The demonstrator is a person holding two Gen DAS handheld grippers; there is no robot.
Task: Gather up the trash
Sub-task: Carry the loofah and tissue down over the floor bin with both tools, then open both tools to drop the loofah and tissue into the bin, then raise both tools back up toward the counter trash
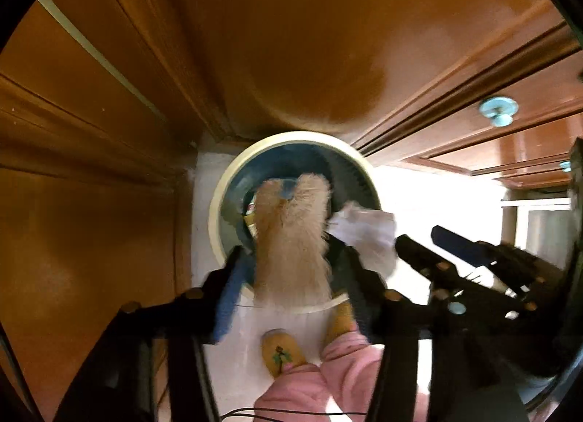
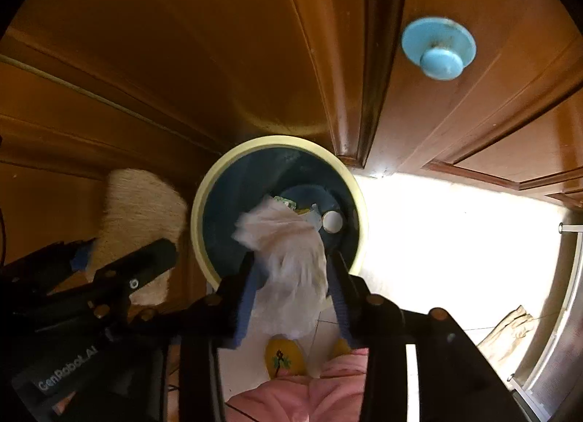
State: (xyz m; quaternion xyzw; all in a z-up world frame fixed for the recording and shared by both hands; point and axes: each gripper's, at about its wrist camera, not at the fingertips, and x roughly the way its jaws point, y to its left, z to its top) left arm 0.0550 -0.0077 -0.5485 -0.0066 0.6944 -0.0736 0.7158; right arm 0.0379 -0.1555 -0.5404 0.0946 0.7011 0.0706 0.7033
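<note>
**Both grippers over the bin**

Crumpled white tissue [image 2: 288, 261] is hanging between the right gripper [image 2: 291, 276]'s parted fingers, over the blue cream-rimmed bin [image 2: 204, 211]; pad contact unclear. Fuzzy beige piece [image 1: 291, 240] is sitting between the left gripper [image 1: 291, 272]'s open fingers, likewise over the bin. Wooden cabinet [image 2: 182, 58] is standing at twelve o'clock; yellow slippers [image 2: 282, 356] at six.

Cream-rimmed blue bin [image 2: 218, 181], white crumpled paper [image 2: 291, 258].
</note>
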